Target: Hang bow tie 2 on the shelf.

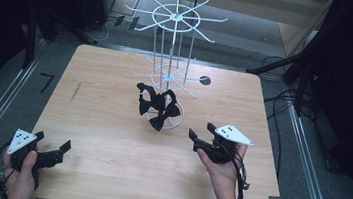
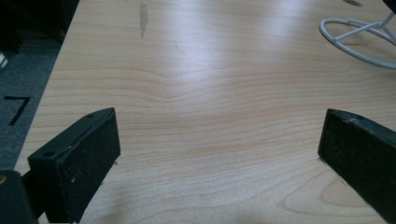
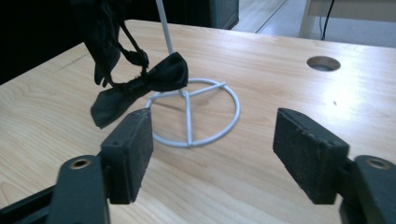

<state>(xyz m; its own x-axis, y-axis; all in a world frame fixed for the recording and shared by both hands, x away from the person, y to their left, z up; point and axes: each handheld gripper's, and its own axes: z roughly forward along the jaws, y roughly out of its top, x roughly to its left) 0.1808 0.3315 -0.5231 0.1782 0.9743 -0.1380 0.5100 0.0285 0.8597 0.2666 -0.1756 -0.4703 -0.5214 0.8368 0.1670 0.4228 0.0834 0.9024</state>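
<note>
A pale wooden table (image 1: 110,137) with rounded corners carries everything. A white wire rack (image 1: 171,53) with spoke arms at the top stands just beyond the middle of the surface, toward the far edge, its ring base (image 3: 196,119) flat on the wood. Black bow ties (image 1: 157,105) hang in a bunch low on the rack, over the ring base. The right gripper (image 1: 201,134), held in a hand (image 1: 222,170) over the right part of the surface, points at the rack with its jaws spread wide and nothing between them. The left gripper (image 1: 54,144) sits at the near left corner, jaws also wide apart and empty. A small round hole (image 1: 205,80) lies near the far edge, right of the rack.
</note>
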